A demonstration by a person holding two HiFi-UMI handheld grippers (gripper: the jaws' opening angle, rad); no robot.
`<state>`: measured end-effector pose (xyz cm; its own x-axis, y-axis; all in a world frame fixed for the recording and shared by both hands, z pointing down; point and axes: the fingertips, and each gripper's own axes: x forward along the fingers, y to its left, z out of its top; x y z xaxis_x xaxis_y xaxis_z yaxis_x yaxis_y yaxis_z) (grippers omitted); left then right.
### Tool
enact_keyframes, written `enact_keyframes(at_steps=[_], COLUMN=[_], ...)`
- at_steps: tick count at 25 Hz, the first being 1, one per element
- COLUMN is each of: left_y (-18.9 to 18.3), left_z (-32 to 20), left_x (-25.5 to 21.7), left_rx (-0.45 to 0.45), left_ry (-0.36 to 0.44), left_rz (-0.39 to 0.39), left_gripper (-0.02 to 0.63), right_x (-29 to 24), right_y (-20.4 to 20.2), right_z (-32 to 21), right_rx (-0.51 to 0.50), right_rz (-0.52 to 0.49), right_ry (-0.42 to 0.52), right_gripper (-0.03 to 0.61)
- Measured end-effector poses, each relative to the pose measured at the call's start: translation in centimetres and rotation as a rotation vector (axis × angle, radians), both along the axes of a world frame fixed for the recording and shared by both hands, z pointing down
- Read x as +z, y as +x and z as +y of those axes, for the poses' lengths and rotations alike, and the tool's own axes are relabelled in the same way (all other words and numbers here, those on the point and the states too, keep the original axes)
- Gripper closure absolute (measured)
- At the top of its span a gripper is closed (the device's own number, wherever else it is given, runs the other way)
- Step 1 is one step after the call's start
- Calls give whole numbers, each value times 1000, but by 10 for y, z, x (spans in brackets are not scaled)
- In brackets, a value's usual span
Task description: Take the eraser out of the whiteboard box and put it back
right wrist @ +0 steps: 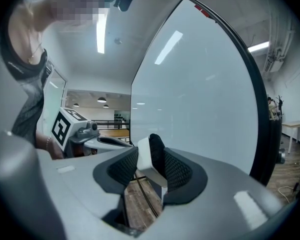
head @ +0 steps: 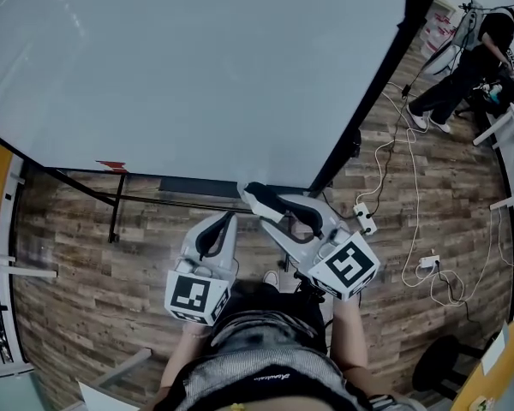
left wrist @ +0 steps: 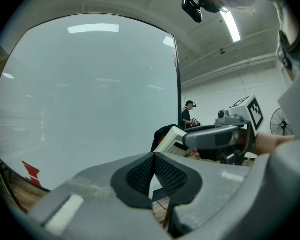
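Clamped between the fingers of the right gripper (right wrist: 151, 170) is the eraser (right wrist: 148, 162), white body against one pad and dark felt against the other, with a good part of it standing up past the pads. It is out of the whiteboard box (head: 197, 186), the dark strip along the lower edge of the whiteboard (head: 206, 67), and is held close to it. Whether it touches the box, I cannot tell.

The left gripper (left wrist: 154, 170) has its fingers closed pad to pad on nothing, and it sits just beside the right one.

The likeliest slip, as I judge it, is the eraser pivoting in the pads. Only its lower part is gripped, so a knock against the box rim or the board face could twist it loose and drop it to the floor (head: 86, 255). A tilted entry could also leave it perched on the rim rather than seated.

Room is tight ahead, where the board and its black frame (head: 373, 101) rise right in front. The left gripper crowds one side. Below the board run the stand's bars (head: 111, 202), and loose cables (head: 411, 221) trail over the floor on the right. Backward and upward the way looks open.
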<state>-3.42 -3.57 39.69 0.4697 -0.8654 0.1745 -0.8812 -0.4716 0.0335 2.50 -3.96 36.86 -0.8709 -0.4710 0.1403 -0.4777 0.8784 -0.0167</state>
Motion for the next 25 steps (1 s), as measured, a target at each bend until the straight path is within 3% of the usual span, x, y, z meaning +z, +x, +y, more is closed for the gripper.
enact_keyframes(at_steps=[25], left_y=[-12], left_z=[-5], left_x=[4], left_rx=[49], left_ry=[-16], left_rz=[5], left_gripper=[611], right_x=[-3], right_y=[-15], right_z=[-1], right_rx=[24], right_rz=[7], right_ry=[-9], right_gripper=[416])
